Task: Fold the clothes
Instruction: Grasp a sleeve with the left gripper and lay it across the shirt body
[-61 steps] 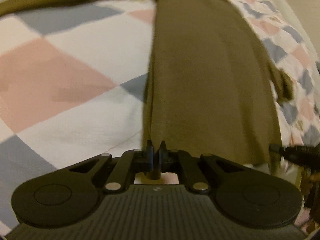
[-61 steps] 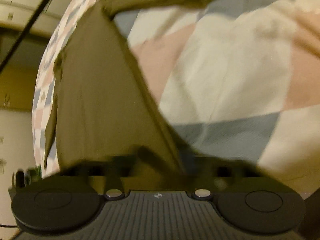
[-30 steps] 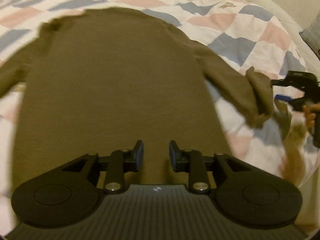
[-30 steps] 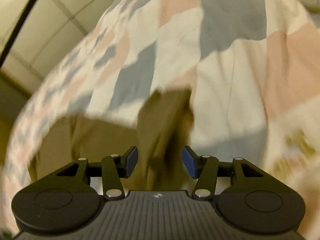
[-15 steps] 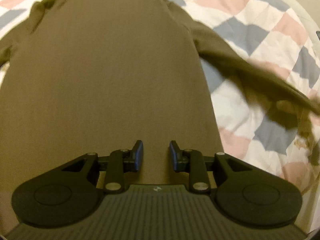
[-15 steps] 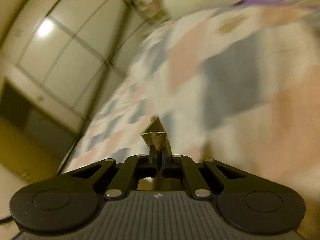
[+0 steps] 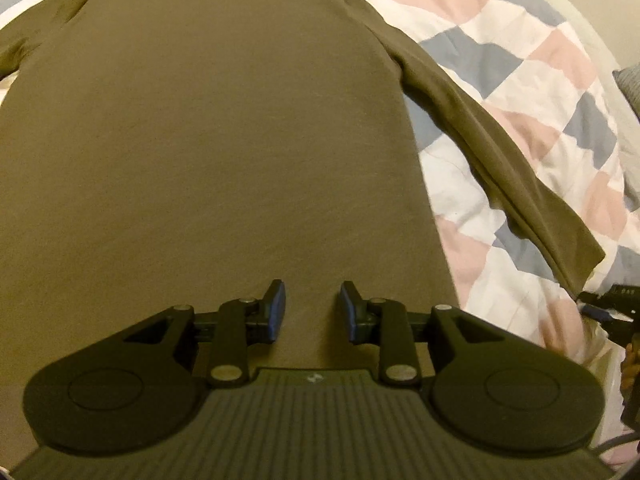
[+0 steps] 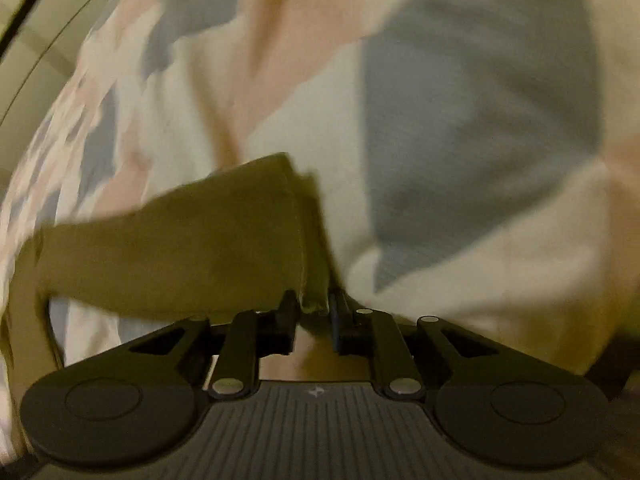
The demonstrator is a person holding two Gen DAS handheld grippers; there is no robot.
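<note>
Here the olive-green long-sleeved knit shirt (image 7: 208, 152) lies spread flat on the bed's quilt of pink, grey-blue and white diamonds (image 7: 532, 60), its body filling the left and middle of the left wrist view and its collar end at the far edge. One sleeve (image 7: 508, 168) runs out to the right and nearer, resting on the quilt with its cuff at the near right. The left gripper (image 7: 311, 312) hangs over the shirt's near part with its blue-padded fingers (image 7: 276, 312) apart and nothing between them. In the blurred right wrist view, the right gripper (image 8: 313, 312) is at the cuff (image 8: 308, 232) of that sleeve; its fingers are opening, a narrow gap showing, with the cuff's edge between them. At the right edge of the left wrist view, the right gripper's dark body appears just beyond the cuff.
</note>
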